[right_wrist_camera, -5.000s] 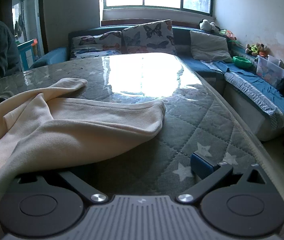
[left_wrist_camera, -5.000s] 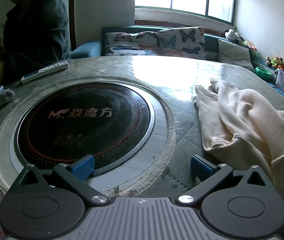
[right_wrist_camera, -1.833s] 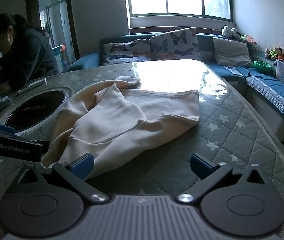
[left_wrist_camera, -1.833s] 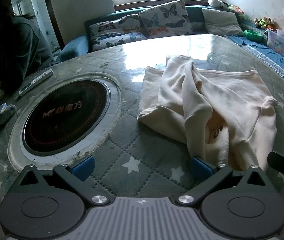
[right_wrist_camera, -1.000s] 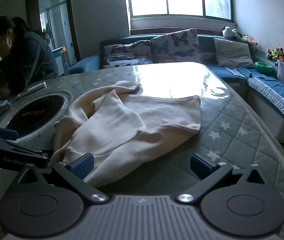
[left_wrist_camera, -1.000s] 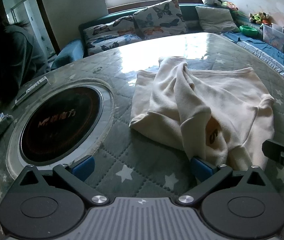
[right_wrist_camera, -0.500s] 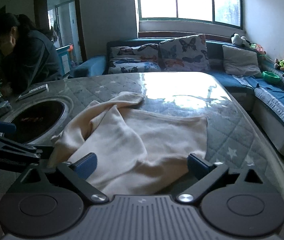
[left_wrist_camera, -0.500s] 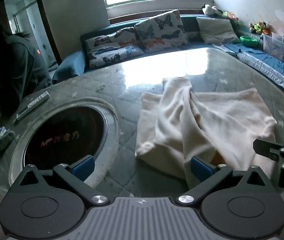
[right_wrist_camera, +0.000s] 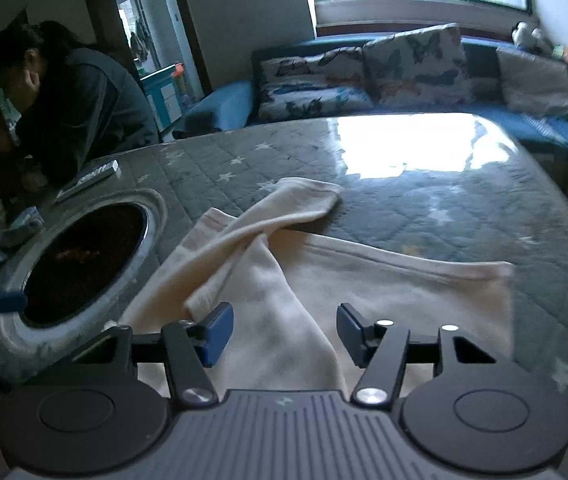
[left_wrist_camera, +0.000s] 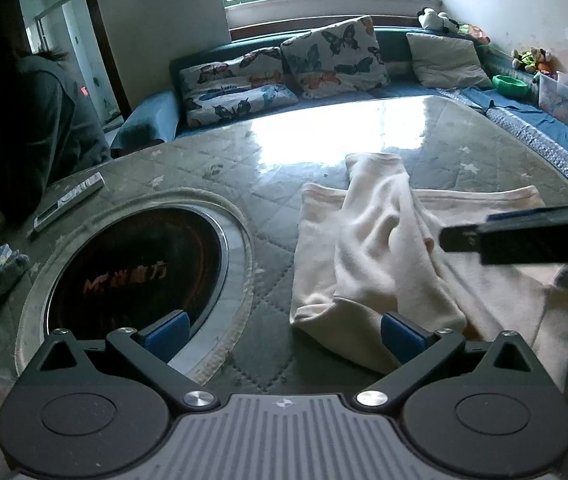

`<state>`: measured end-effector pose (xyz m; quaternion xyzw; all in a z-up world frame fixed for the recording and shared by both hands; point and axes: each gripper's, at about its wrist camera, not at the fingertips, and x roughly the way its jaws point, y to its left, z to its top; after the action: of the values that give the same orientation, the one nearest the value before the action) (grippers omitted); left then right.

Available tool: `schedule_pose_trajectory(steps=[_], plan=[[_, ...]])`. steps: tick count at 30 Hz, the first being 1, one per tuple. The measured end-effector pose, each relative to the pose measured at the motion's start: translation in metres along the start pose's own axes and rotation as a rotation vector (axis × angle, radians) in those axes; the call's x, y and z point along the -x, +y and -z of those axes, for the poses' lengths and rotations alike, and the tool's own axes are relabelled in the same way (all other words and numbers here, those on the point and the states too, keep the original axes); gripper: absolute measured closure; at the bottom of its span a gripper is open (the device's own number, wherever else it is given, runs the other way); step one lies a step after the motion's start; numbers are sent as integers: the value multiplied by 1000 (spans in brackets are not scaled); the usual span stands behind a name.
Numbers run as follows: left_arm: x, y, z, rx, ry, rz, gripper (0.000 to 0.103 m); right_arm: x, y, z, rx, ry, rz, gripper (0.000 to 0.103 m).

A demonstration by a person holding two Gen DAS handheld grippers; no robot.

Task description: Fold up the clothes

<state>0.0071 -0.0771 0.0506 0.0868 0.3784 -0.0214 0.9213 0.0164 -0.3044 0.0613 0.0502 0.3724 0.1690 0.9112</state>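
Cooktop lettering reads "M" plus Chinese characters (blurred, reddish).

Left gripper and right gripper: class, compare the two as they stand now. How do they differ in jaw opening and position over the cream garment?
The left gripper has its jaws spread wide; the right gripper has been closing and stands narrower. The left gripper sits at the cream garment's near edge, partly over bare quilted table; the right gripper sits over the garment's body. Neither yet pinches cloth.

The right gripper, fingers half-spread and just closing, hangs over the cream garment on the quilted surface, gripping nothing.
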Motion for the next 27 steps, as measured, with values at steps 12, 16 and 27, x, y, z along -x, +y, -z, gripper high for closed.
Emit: schedule_pose_trajectory(steps=[12,16,27], plan=[[-1,-2,-9,-10,-20,19,0,-4,-1,1,9,-11,-19,100],[3,-8,-12,-26,-43,35,0,32,-8,9,9,-80,43,101],[-7,-29,-33,-101,-79,124,9,89,-25,29,17,-119,123,79]])
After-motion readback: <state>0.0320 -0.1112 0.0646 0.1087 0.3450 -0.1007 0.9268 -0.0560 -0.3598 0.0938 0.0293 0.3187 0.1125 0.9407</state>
